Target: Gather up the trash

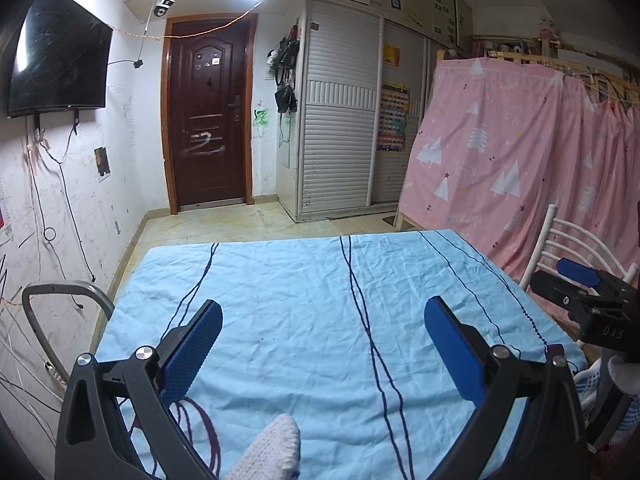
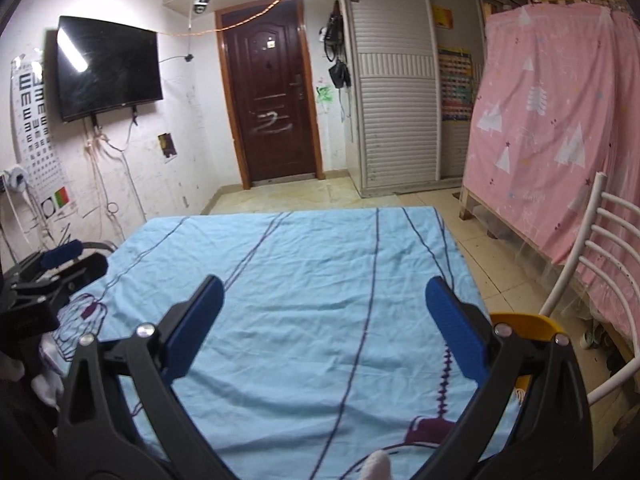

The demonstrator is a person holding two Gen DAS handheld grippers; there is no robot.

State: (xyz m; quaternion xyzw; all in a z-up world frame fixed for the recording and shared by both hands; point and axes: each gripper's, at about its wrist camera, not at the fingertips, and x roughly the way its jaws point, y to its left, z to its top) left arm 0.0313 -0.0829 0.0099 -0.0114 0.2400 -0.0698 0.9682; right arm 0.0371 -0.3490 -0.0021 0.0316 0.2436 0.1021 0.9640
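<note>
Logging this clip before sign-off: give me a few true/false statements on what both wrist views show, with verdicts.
1. Both tools are open and hold nothing. True: left tool, right tool.
2. A pile of trash lies on the blue cloth. False: no trash shows on it in either view.
3. The dark wooden door is shut. True.
4. The wall-mounted TV is showing a programme. False: the screen is dark, only reflecting the ceiling light.
5. A pink patterned sheet hangs to the right of the table. True.
</note>
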